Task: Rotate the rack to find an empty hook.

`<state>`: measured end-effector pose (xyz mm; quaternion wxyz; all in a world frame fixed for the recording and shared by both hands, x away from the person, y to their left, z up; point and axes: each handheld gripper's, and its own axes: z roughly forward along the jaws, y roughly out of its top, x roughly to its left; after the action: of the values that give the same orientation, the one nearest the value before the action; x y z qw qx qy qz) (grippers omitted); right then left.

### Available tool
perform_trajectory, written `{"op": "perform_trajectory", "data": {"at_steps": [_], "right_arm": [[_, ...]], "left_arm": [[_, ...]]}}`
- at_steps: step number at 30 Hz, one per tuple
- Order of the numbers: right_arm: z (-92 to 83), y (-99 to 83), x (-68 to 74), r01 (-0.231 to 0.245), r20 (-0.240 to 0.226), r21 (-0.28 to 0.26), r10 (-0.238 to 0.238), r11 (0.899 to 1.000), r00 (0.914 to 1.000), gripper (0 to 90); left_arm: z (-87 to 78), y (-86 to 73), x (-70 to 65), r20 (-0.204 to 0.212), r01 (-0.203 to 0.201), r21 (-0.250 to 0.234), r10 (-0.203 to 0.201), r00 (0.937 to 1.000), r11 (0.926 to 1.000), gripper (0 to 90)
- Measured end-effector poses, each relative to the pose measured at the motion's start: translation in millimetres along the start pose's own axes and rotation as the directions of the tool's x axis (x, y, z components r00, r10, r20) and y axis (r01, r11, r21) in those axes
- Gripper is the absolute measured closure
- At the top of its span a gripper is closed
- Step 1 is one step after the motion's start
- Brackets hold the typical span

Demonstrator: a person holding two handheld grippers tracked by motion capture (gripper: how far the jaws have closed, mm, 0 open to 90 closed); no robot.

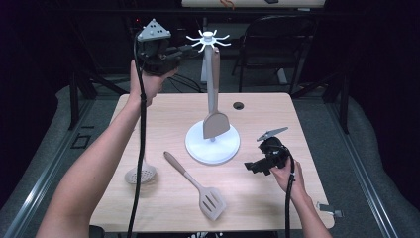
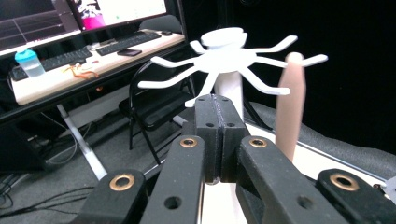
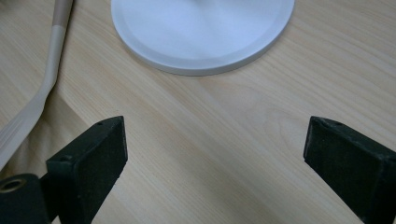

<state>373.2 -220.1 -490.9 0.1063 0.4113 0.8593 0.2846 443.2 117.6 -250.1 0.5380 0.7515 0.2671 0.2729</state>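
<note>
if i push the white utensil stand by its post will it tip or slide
The white stand probably slides rather than tips: its round base is wide and flat on the table. A push high on the post risks rocking it, and the hanging spatula would likely swing.

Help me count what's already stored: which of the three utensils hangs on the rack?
The solid spatula hangs from the white rack; the slotted spatula and skimmer lie on the table.

Black grippers [image 1: 184, 49], brass screws, grey plates, cables.
</note>
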Motion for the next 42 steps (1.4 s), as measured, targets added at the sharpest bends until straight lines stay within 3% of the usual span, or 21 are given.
{"op": "perform_trajectory", "data": {"at_steps": [12,14,17,19,23,28,29,30,36,38,40,42], "right_arm": [[-0.2,0.3,0.6,-0.002,0.002,0.006,0.002,1.000,1.0000,5.6],[1.6,-0.7,1.3,-0.017,-0.015,-0.022,0.016,1.000,0.9998,5.6],[-0.2,-0.1,0.2,-0.007,-0.005,0.001,0.007,1.000,1.0000,5.6],[1.5,-0.5,1.6,-0.024,-0.016,-0.020,0.024,1.000,0.9996,5.6],[1.2,0.0,2.6,-0.018,-0.005,-0.009,0.018,1.000,0.9998,5.6],[0.2,0.6,1.3,0.001,0.012,0.014,-0.001,1.000,0.9999,5.6],[1.7,-0.1,2.2,-0.012,0.000,-0.002,0.012,1.000,0.9999,5.6],[0.0,0.5,1.3,0.002,0.013,0.014,-0.003,1.000,0.9999,5.7],[1.7,-0.7,1.8,-0.020,-0.007,-0.018,0.020,1.000,0.9998,5.7],[1.8,-0.7,1.6,-0.022,-0.014,-0.020,0.021,1.000,0.9997,5.7],[0.1,0.0,0.6,-0.001,0.008,0.005,0.001,1.000,1.0000,5.7],[1.7,-0.3,1.9,-0.013,-0.004,-0.009,0.013,1.000,0.9999,5.7]], "left_arm": [[-0.2,2.5,6.9,-0.010,0.020,-0.010,-0.020,0.9998,0.9998,90.0],[-4.8,1.9,6.1,0.000,0.031,-0.028,-0.031,0.9995,0.9991,90.0],[-15.2,2.1,-0.7,0.029,0.031,-0.062,-0.029,0.9992,0.9976,90.0],[-19.8,3.2,-5.9,0.038,0.011,-0.071,-0.009,0.9993,0.9974,90.0],[-23.6,5.7,-14.6,0.067,0.006,-0.094,0.001,0.9977,0.9956,90.0],[-20.1,8.7,-23.0,0.087,-0.027,-0.078,0.034,0.9957,0.9966,90.0],[-18.4,9.1,-23.8,0.084,-0.036,-0.070,0.042,0.9955,0.9969,90.0],[-16.4,9.0,-24.0,0.081,-0.039,-0.065,0.044,0.9957,0.9971,90.0],[-9.3,7.6,-20.0,0.068,-0.029,-0.047,0.032,0.9972,0.9985,90.0],[-8.9,7.3,-19.5,0.061,-0.035,-0.043,0.037,0.9974,0.9985,90.0],[-8.2,7.3,-19.0,0.057,-0.036,-0.039,0.038,0.9977,0.9986,90.0],[-8.0,7.4,-18.3,0.053,-0.037,-0.035,0.039,0.9978,0.9987,90.0]]}}
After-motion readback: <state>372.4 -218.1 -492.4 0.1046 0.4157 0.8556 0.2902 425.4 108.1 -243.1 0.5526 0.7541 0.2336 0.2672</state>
